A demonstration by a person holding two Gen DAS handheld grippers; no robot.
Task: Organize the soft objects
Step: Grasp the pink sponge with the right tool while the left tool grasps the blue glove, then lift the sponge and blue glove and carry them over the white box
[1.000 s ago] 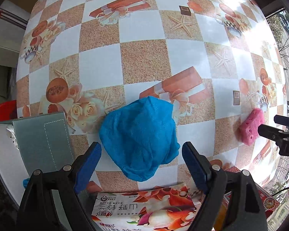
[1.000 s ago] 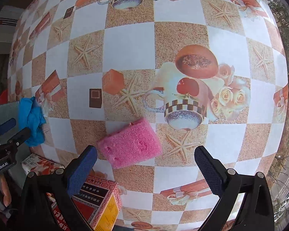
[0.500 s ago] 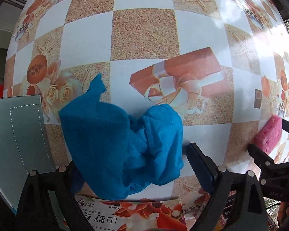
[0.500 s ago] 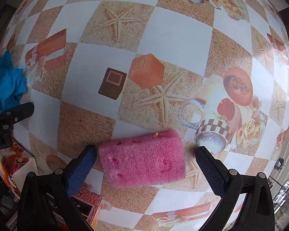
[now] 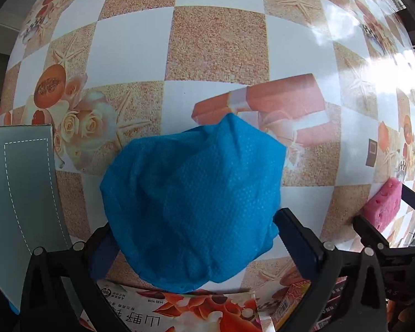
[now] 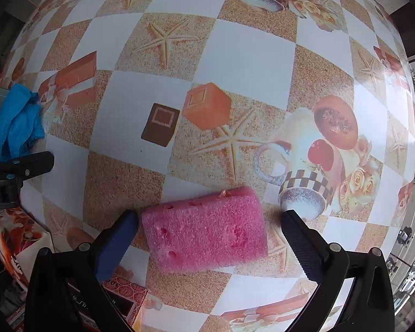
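A crumpled blue cloth (image 5: pixel 192 202) lies on the patterned tablecloth (image 5: pixel 218 41) between the fingers of my left gripper (image 5: pixel 192 235), which is open around it; the cloth covers the left fingertip. The cloth also shows at the far left of the right wrist view (image 6: pixel 15 121). A pink sponge (image 6: pixel 206 229) lies flat between the fingers of my right gripper (image 6: pixel 207 229), which is open, with small gaps on both sides. The sponge also shows at the right edge of the left wrist view (image 5: pixel 384 204).
A grey-green box (image 5: pixel 19 188) stands at the left of the cloth. A floral tissue box (image 5: pixel 185 312) lies at the near table edge under my left gripper. A red printed carton (image 6: pixel 121 301) sits near my right gripper's left finger.
Both grippers have moved down and forward. The blue cloth now sits between the left fingers, bunched into a rounder heap. The pink sponge now sits between the right fingers.
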